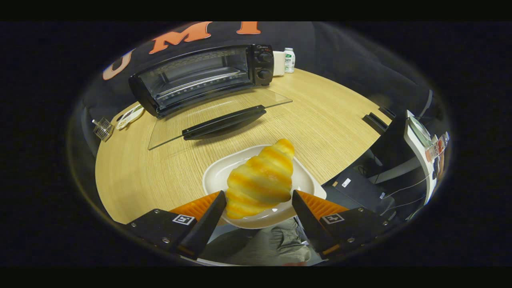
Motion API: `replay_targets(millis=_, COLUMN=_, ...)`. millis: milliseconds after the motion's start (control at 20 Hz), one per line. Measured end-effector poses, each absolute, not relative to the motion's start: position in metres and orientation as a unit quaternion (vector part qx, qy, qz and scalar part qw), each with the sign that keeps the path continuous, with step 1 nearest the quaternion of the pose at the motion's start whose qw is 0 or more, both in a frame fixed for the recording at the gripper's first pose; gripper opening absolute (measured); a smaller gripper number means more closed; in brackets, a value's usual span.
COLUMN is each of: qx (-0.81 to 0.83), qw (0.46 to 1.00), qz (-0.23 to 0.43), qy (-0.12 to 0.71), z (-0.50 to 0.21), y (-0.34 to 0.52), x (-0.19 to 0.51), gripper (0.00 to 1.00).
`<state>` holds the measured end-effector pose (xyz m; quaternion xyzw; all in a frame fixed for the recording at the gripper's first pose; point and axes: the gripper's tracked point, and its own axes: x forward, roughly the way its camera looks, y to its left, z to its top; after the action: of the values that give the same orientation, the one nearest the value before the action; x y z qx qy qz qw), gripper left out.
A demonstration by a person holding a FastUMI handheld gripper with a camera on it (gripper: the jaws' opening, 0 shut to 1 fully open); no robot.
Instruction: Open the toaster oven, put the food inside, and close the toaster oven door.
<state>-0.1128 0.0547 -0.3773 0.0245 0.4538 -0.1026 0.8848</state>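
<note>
Hand-held gripper: I see my hand-held gripper [259,200] with its fingers spread, one on each side of the croissant. The left finger's tip sits right at the pastry's edge and may be touching it; the right finger stands a little clear, so I cannot call this a grasp.
Croissant: the croissant [261,179] lies between the fingers, its pointed end aimed away from me toward the oven. It rests on the plate.
Plate: a white plate [308,182] with rounded corners carries the croissant; its near rim sits at the front edge of the worktop, just ahead of the fingers.
Toaster oven: the black toaster oven [200,78] stands at the far side of the worktop, well beyond the plate. I can see its wire rack inside, and two knobs on its right panel.
Oven door: the glass door [224,116] is folded fully down and lies flat toward me, its black handle bar along the near edge, between the oven and the plate.
Worktop: a pale wood-grain worktop [336,120] carries everything.
Bottle: a small white bottle [289,60] stands just right of the oven, beside a white box.
Left of oven: a small wire rack [103,129] and a flat white item I cannot identify.
Below: folds of grey cloth [260,244] show beneath the fingers.
</note>
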Motion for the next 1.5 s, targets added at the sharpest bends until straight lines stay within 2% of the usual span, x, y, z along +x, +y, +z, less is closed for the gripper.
replay_targets(millis=100, qx=0.028, qw=0.883, qz=-0.100, qy=0.458, z=-0.380, y=0.056, x=-0.114, gripper=0.99)
replay_targets(millis=250, qx=0.016, qw=0.889, qz=-0.092, qy=0.448, z=-0.370, y=0.055, x=-0.113, gripper=0.84)
replay_targets(millis=700, qx=0.026, qw=0.916, qz=-0.043, qy=0.399, z=-0.309, y=0.061, x=-0.099, gripper=0.71)
replay_targets(millis=1000, qx=0.017, qw=0.934, qz=0.005, qy=0.357, z=-0.266, y=0.068, x=-0.073, gripper=0.70)
replay_targets(millis=1500, qx=0.004, qw=0.940, qz=0.081, qy=0.331, z=-0.235, y=0.103, x=-0.004, gripper=0.70)
